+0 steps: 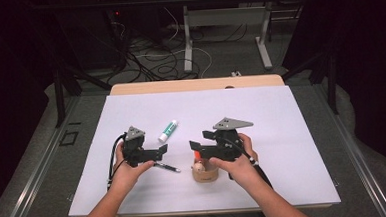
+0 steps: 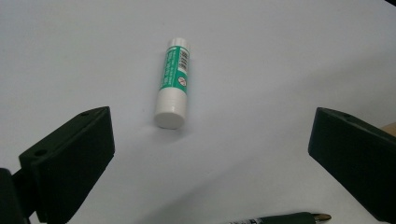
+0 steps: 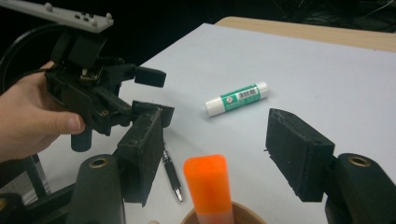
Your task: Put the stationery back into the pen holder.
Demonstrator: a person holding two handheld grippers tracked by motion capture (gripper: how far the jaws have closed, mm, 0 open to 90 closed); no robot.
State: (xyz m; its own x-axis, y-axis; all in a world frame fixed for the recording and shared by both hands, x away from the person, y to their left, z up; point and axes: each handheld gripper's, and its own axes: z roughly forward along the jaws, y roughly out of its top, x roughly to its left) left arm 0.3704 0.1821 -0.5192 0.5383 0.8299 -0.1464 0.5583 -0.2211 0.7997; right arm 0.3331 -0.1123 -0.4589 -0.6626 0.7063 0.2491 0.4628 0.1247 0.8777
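While the right gripper (image 3: 215, 154) jaws stand open above an orange marker (image 3: 208, 186), the left gripper (image 2: 210, 154) jaws gape over a glue stick (image 2: 173, 84)

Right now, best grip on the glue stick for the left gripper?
Take the glue stick mid-barrel, across its width. It lies flat on the white sheet, clear all round, lengthwise ahead of the open left gripper, so the jaws already flank it. Come straight down from above.
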